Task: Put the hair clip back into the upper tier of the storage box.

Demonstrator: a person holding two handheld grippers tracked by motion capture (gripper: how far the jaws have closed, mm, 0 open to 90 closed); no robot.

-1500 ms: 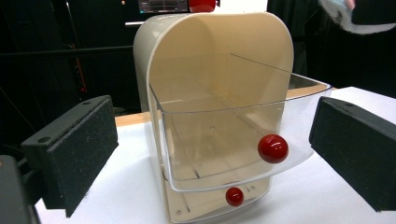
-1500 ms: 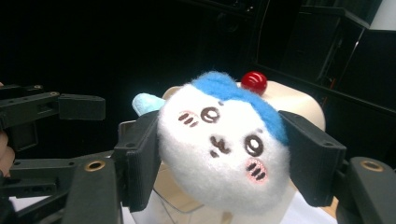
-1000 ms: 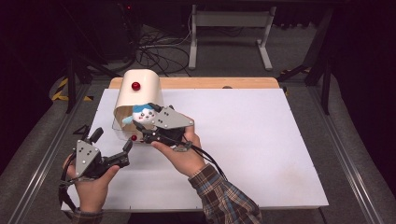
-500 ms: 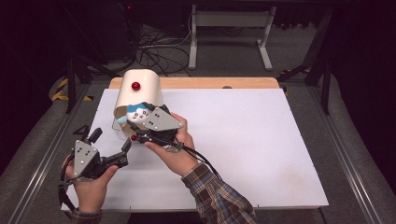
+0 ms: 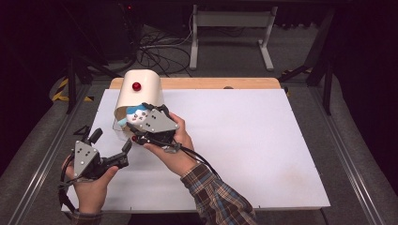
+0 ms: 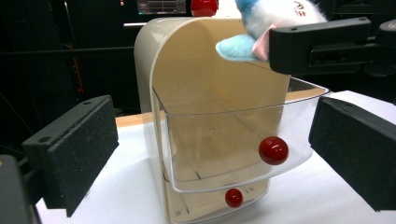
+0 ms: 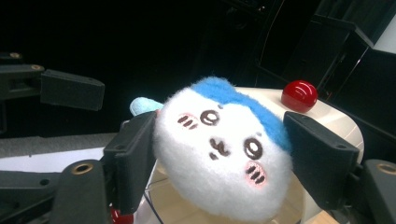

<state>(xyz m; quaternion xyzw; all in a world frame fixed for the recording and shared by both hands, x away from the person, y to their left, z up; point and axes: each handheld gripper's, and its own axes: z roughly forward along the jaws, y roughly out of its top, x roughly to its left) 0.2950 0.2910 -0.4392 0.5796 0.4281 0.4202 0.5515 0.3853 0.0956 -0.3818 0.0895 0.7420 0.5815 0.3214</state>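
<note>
A cream cabinet [image 5: 139,96] with red knobs stands at the table's back left, its clear drawer [image 6: 210,130] pulled out. My right gripper [image 5: 138,119] holds a white plush toy with blue top [image 7: 219,158] just above that drawer. Its jaws have just been opening, and both pads still touch the plush, which hangs between them [image 6: 271,23]. My left gripper [image 5: 111,140] is open in front of the drawer, its jaws wide to either side of it [image 6: 215,144] and touching nothing. The drawer's red knob [image 6: 273,150] faces it.
The white board [image 5: 244,140] stretches bare to the right of the cabinet, with a wooden strip [image 5: 211,83] behind it. A second drawer with a red knob [image 6: 233,197] sits below the open one. Dark floor, cables and a metal stand lie beyond the table.
My right hand has carried the plush a little to the left, closer over the open drawer. The left hand and gripper have stayed put.
</note>
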